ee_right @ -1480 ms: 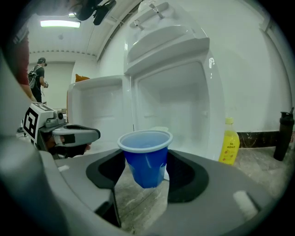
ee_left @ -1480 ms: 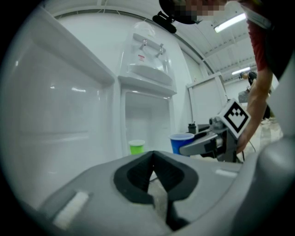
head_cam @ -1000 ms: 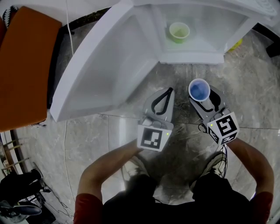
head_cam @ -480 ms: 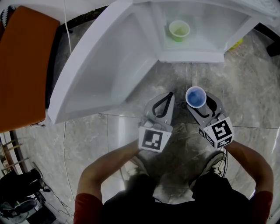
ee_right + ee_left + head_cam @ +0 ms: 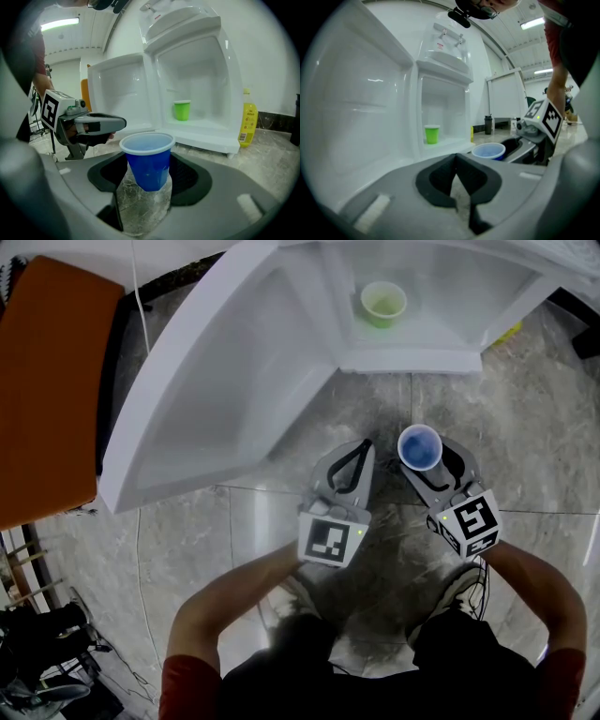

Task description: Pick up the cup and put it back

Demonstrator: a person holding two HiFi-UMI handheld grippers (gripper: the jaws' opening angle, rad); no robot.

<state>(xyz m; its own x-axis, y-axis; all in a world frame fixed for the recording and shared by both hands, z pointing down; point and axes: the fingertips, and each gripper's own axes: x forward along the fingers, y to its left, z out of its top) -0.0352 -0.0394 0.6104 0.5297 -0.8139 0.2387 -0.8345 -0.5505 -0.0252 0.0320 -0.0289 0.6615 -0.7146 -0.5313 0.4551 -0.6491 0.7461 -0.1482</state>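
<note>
A blue plastic cup (image 5: 419, 446) (image 5: 148, 159) is upright between the jaws of my right gripper (image 5: 429, 457) (image 5: 147, 180), which is shut on it above the marble floor. The same blue cup (image 5: 488, 151) shows to the right in the left gripper view. My left gripper (image 5: 350, 463) (image 5: 457, 176) hangs beside it, shut with nothing between its jaws. A green cup (image 5: 383, 305) (image 5: 182, 110) (image 5: 432, 133) stands on the floor of the open white cabinet (image 5: 450, 357) ahead.
The cabinet's white door (image 5: 216, 381) is swung open to the left. An orange panel (image 5: 47, 381) lies at far left. A yellow bottle (image 5: 248, 117) stands on the floor right of the cabinet. A dark bottle (image 5: 488, 124) is in the distance.
My right gripper has shifted slightly left and back toward me with the blue cup, then held still. The left gripper has barely moved.
</note>
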